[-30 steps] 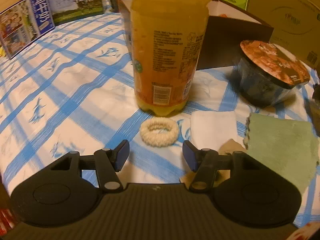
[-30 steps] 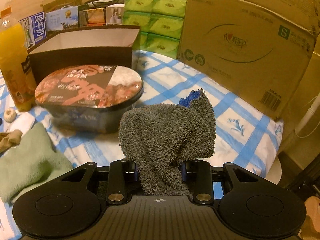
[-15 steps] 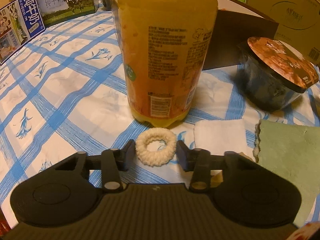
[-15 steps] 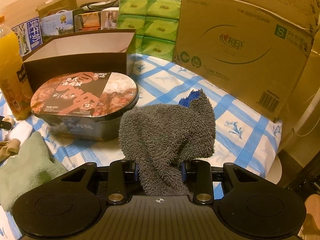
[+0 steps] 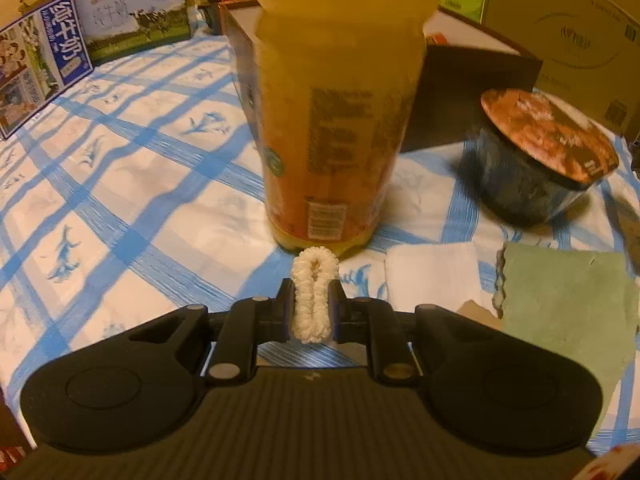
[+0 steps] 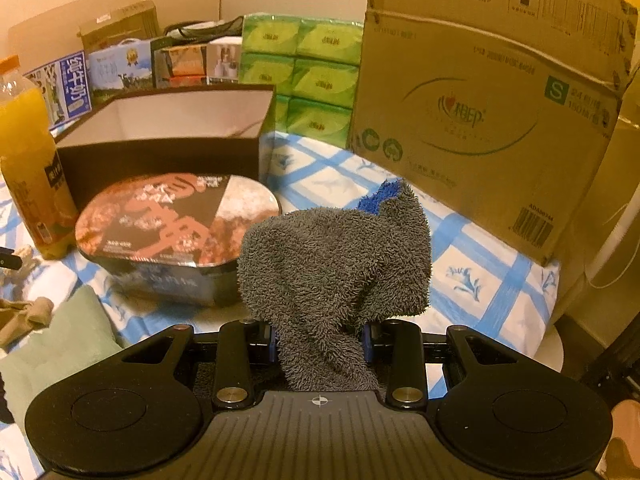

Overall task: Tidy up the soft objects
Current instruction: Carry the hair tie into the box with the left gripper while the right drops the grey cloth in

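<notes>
My left gripper (image 5: 312, 300) is shut on a cream scrunchie (image 5: 313, 292), squeezed flat between the fingers, right in front of the orange juice bottle (image 5: 336, 112). A white cloth (image 5: 432, 276) and a green cloth (image 5: 568, 312) lie to its right on the blue checked tablecloth. My right gripper (image 6: 320, 340) is shut on a grey fluffy towel (image 6: 336, 272) with a blue edge, held above the table. An open dark box (image 6: 168, 136) stands behind the noodle bowl (image 6: 176, 232).
The juice bottle (image 6: 28, 160) stands left of the noodle bowl (image 5: 540, 160). A large cardboard carton (image 6: 488, 96) and green tissue packs (image 6: 308, 72) line the back right. Milk cartons (image 5: 44, 60) stand at the far left. A beige cloth (image 6: 24, 316) lies by the green cloth (image 6: 52, 352).
My left gripper moved forward around the scrunchie and closed on it, squeezing it flat. My right gripper kept hold of the grey towel and shifted slightly.
</notes>
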A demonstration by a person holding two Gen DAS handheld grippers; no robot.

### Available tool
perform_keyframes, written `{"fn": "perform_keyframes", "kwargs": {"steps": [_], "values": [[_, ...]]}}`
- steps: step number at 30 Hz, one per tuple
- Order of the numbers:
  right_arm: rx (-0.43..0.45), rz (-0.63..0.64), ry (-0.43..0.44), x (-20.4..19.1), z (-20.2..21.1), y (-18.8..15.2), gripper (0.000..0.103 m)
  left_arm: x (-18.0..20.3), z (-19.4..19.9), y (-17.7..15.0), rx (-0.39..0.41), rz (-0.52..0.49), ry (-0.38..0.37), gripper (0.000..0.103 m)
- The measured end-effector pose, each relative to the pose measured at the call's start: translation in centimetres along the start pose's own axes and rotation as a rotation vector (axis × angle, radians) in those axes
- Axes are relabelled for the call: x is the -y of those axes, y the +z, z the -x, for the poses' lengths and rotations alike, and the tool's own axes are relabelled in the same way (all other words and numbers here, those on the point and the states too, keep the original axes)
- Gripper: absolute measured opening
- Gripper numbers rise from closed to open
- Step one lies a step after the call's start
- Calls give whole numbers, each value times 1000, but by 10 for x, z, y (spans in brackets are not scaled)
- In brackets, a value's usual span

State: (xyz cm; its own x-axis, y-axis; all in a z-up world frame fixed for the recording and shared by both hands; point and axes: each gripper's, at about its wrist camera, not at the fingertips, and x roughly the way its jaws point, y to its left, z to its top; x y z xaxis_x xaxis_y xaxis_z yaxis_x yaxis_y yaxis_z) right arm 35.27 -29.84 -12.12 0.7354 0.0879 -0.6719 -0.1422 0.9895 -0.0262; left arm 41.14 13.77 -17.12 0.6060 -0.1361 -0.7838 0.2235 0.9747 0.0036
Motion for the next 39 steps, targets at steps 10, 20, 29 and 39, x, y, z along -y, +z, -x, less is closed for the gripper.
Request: {"fn": "perform_keyframes", "kwargs": {"steps": [10,20,29,39], "values": [[76,47,45,-8,11,32,37,-40,42,11,67,24,76,16],[197,134,169,-35,-6,104,36,-80,57,83,183,6,133,16],[286,178,290,-80,-55,183,36,-92,33,169,275,-52,91,16],[234,213,380,-138,-145,235,36,-73,-32,231,242,-144,-17,16]]}}
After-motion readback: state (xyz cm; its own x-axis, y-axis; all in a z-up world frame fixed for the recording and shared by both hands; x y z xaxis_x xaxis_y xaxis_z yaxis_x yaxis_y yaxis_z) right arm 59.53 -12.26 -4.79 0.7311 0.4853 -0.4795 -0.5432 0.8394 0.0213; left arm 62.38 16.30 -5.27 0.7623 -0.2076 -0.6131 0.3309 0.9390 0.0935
